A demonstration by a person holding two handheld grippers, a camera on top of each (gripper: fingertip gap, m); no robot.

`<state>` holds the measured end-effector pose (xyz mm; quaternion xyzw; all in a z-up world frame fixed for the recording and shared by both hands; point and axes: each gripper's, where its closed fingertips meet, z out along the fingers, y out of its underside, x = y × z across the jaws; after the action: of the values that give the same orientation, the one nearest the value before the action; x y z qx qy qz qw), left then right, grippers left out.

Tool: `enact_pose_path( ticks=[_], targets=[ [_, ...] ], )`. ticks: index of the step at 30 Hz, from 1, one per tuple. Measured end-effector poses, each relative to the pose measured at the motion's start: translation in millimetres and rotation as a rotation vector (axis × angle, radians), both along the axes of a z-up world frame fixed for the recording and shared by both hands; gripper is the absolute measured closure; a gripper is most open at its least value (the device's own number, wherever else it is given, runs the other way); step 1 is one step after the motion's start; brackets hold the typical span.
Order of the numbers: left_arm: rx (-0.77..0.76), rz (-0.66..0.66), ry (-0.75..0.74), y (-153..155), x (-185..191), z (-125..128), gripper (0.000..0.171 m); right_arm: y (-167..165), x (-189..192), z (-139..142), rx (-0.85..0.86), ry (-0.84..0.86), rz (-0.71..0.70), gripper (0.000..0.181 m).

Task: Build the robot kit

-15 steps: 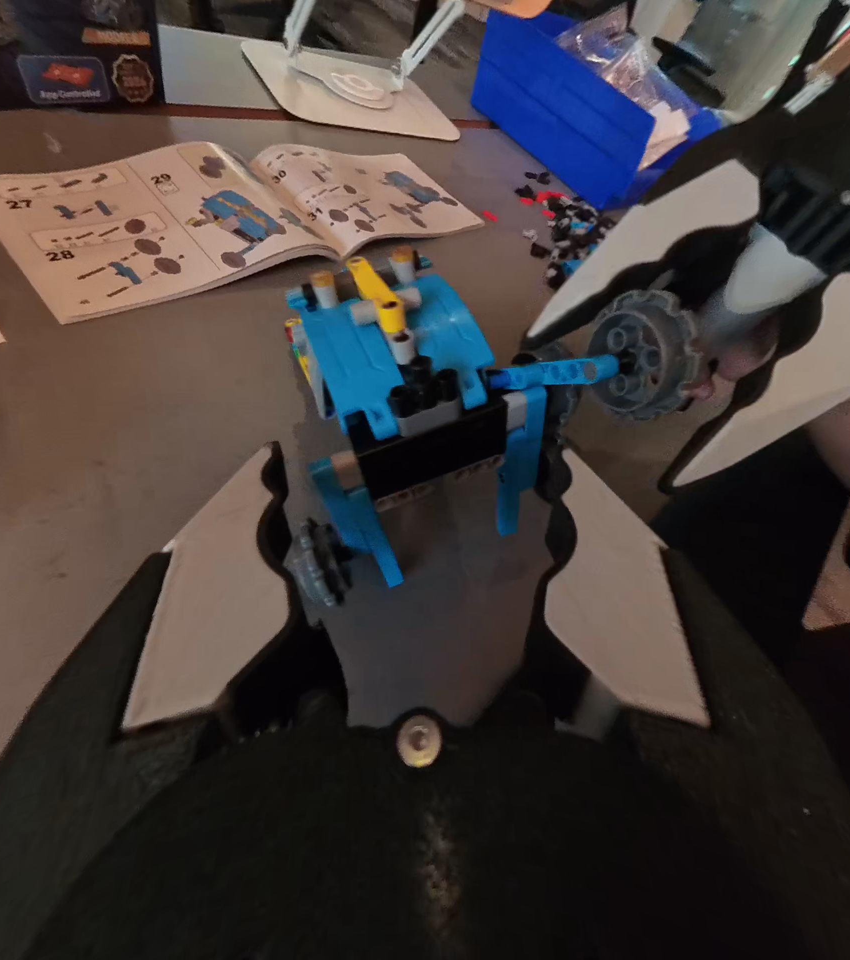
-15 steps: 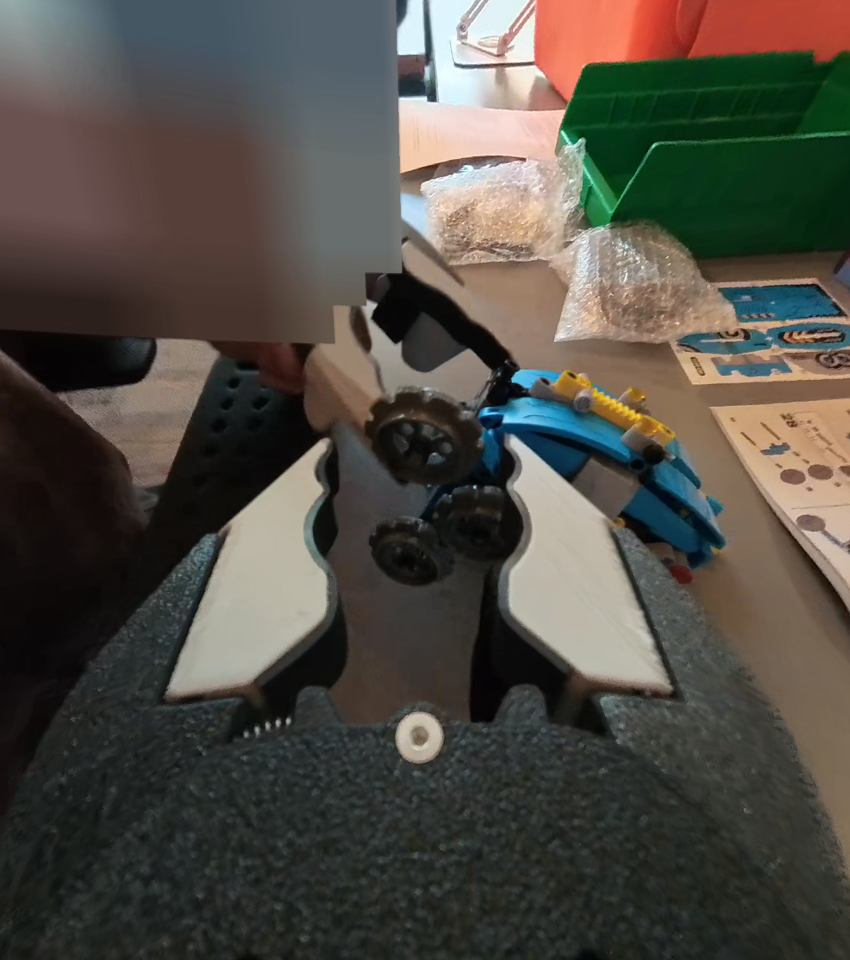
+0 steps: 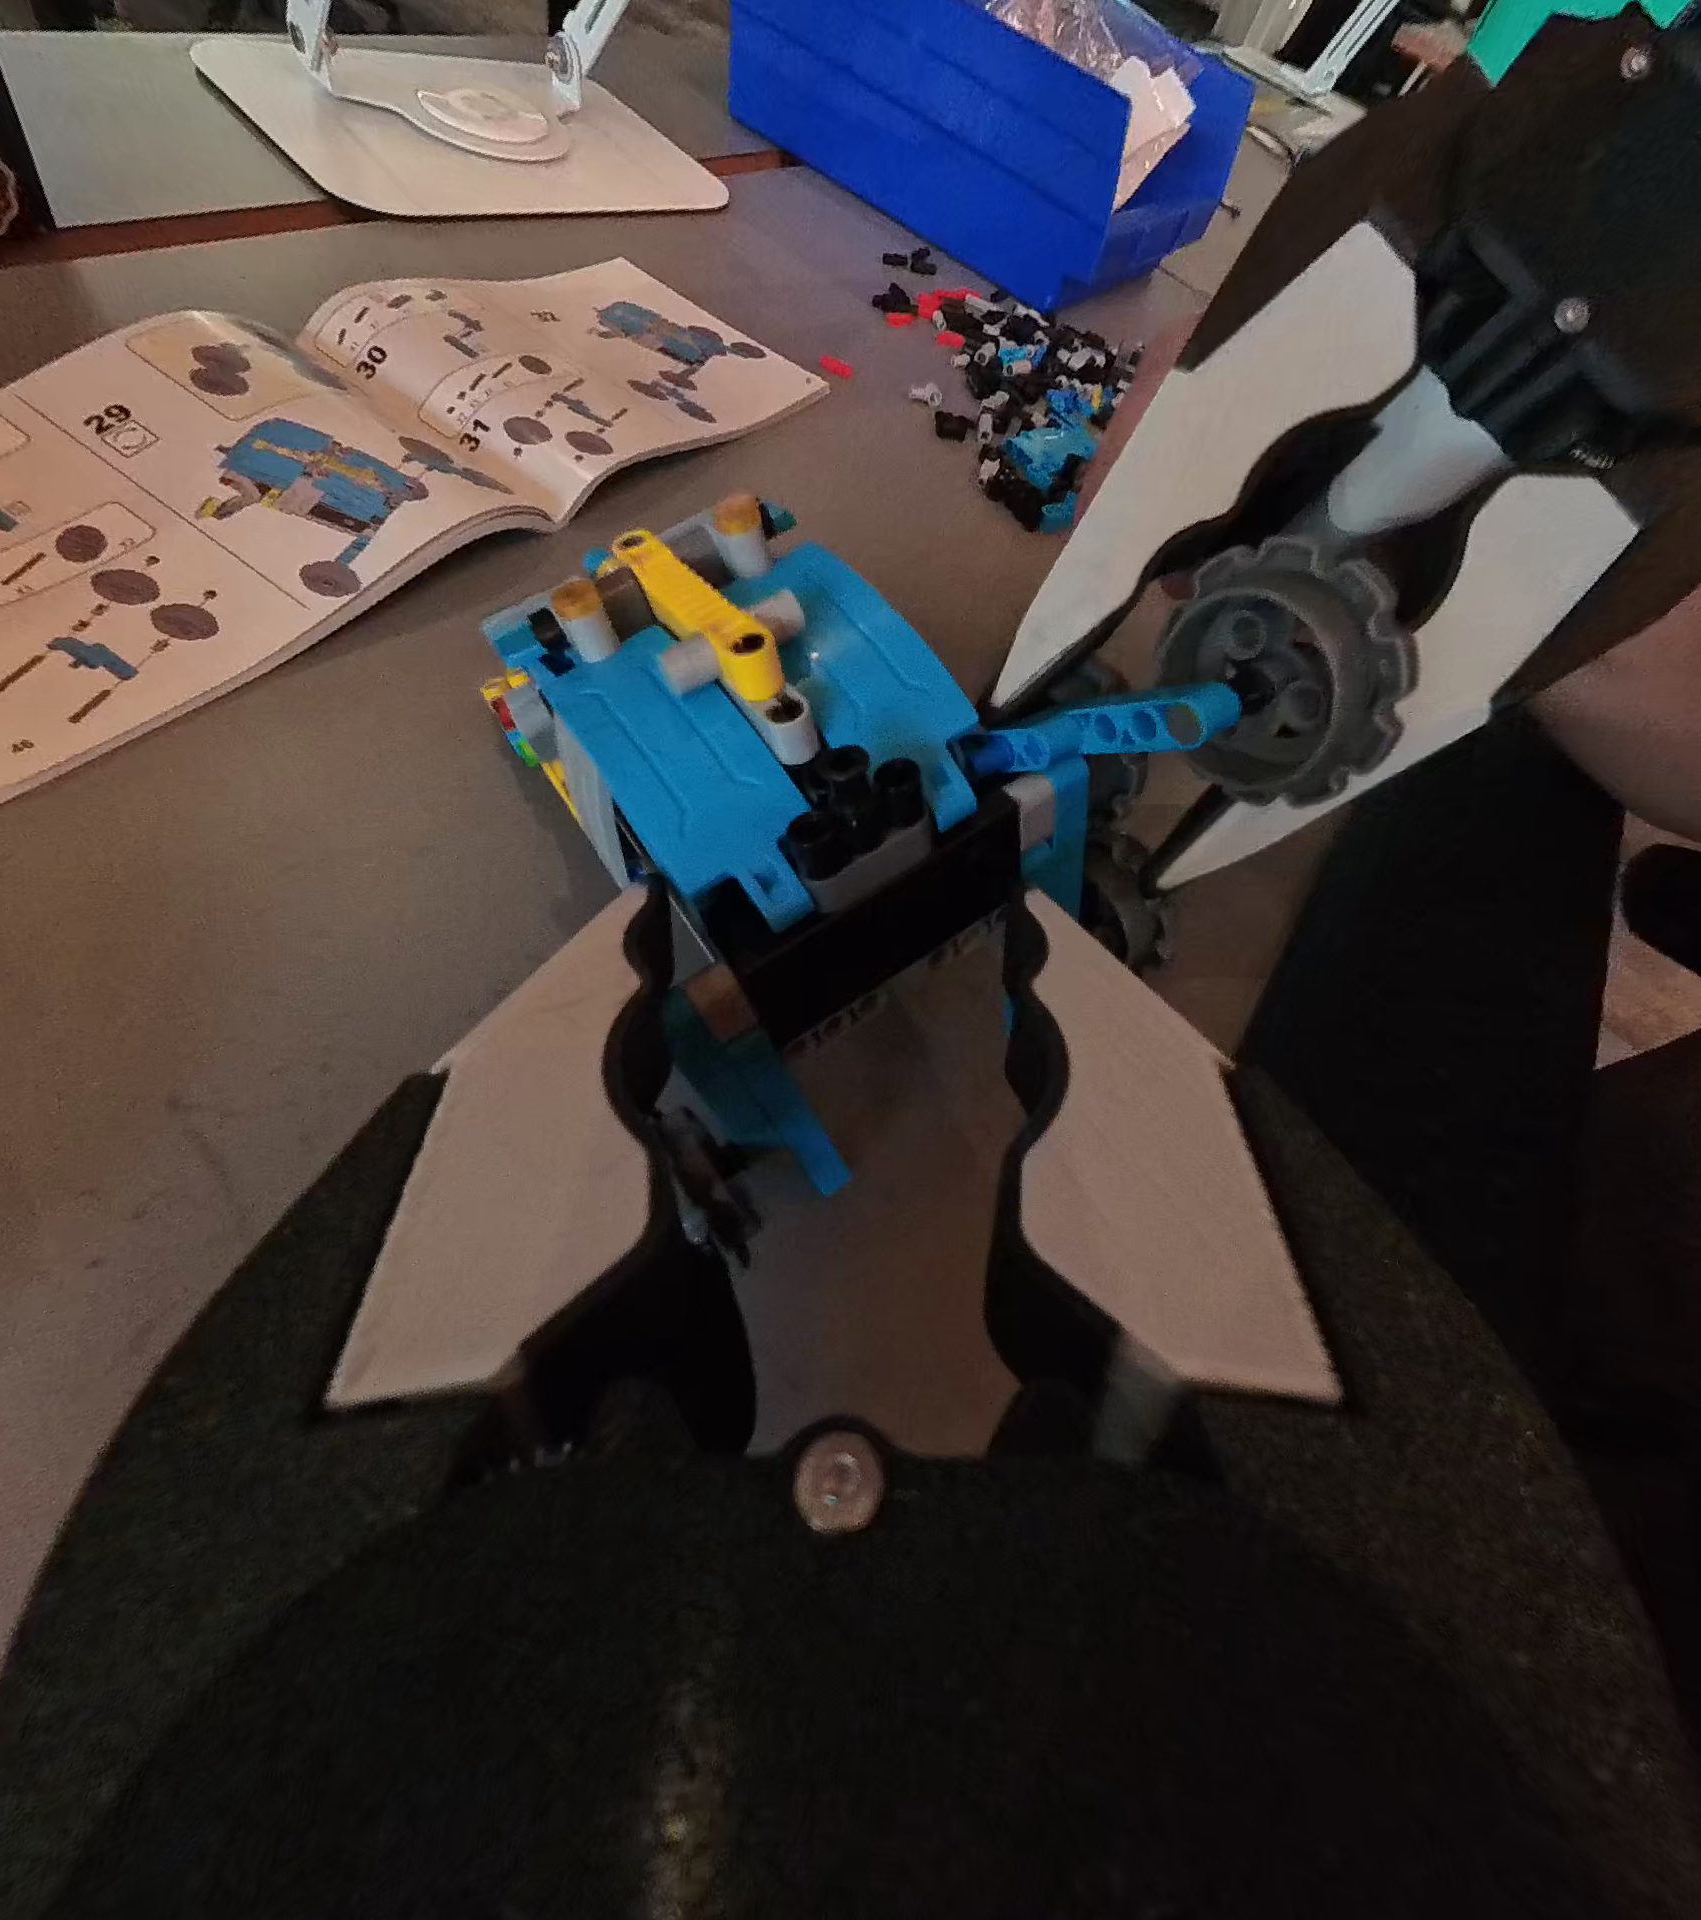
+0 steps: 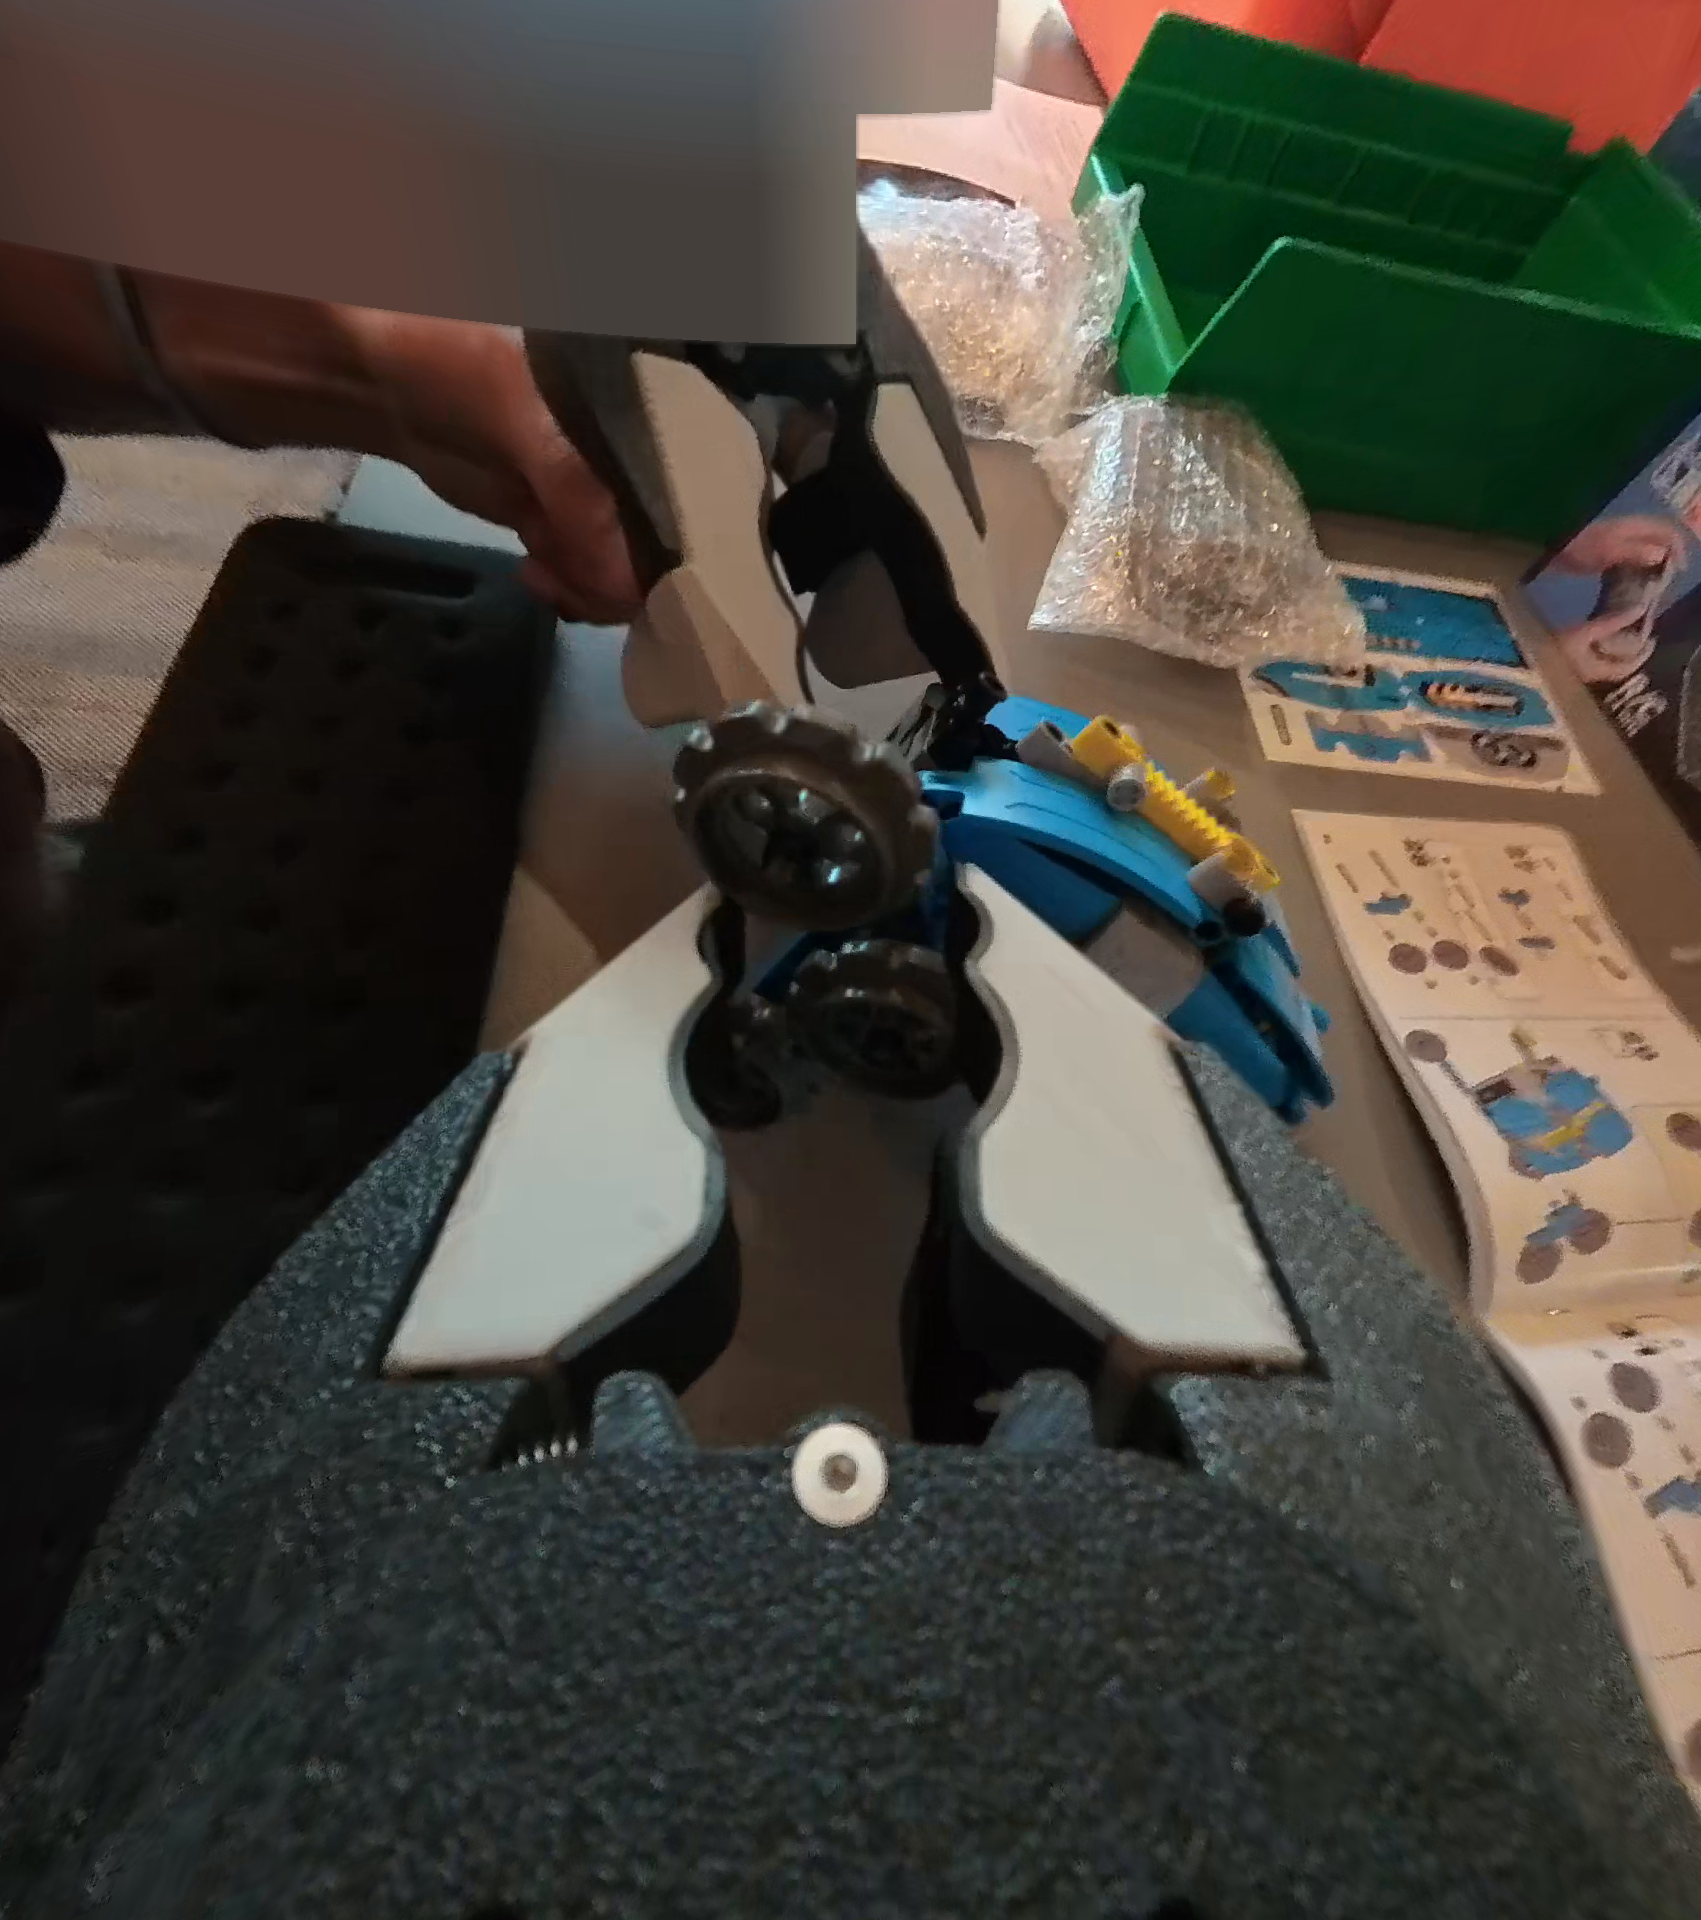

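Left tool is clamping the blue brick vehicle on the bench. Right tool is gripping the grey toothed wheel at the blue axle beam; seating not confirmed.

model: my blue build, yellow beam on top
wheel: dark grey
bin: blue
other bin: green
table: grey-brown
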<state>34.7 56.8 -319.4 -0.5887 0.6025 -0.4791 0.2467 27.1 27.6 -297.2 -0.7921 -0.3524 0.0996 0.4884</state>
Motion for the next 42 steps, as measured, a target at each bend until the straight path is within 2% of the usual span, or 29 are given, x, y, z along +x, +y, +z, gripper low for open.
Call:
enact_pose_path(
  ticks=[1,7,10,15,17,23,26,29,32,36,42],
  targets=[
    [0.011,-0.001,0.004,-0.8,0.0,0.1,0.108,-0.8,0.2,-0.3,0.019,-0.012,0.011,0.143],
    [0.02,0.017,0.018,-3.2,0.1,-0.5,0.109,-4.0,0.2,1.3,-0.004,0.107,0.026,0.139],
    [0.024,0.061,0.022,-4.5,-0.4,-0.7,0.109,-6.4,-2.1,5.1,-0.055,0.259,-0.013,0.129],
    [0.041,0.108,0.024,-11.3,0.1,-0.6,0.109,-12.6,-7.8,12.9,-0.071,0.48,-0.054,0.124],
    [0.024,0.116,0.036,-11.8,0.5,-0.8,0.109,-11.6,-6.5,11.7,-0.032,0.425,-0.073,0.126],
    [-0.01,0.109,0.066,-14.5,1.9,-1.6,0.11,-12.3,-1.6,2.6,0.111,0.068,-0.061,0.139],
    [0.018,0.099,0.062,-16.5,1.7,-1.4,0.11,-14.3,-0.5,1.2,0.137,0.01,-0.053,0.141],
    [0.037,0.107,0.048,-18.7,0.1,-1.3,0.113,-19.7,-3.9,4.9,0.045,0.155,-0.047,0.131],
    [0.057,0.116,0.036,-24.8,-5.3,-2.8,0.124,-34.2,-5.7,10.4,-0.088,0.374,-0.044,0.102],
    [0.086,0.118,0.043,-35.0,-9.1,-3.4,0.13,-49.0,12.9,24.7,-0.176,0.585,-0.116,0.095],
    [0.098,0.077,0.041,-50.4,-6.0,-5.5,0.136,-46.5,36.9,23.8,-0.227,0.626,-0.149,0.092]
  ],
)
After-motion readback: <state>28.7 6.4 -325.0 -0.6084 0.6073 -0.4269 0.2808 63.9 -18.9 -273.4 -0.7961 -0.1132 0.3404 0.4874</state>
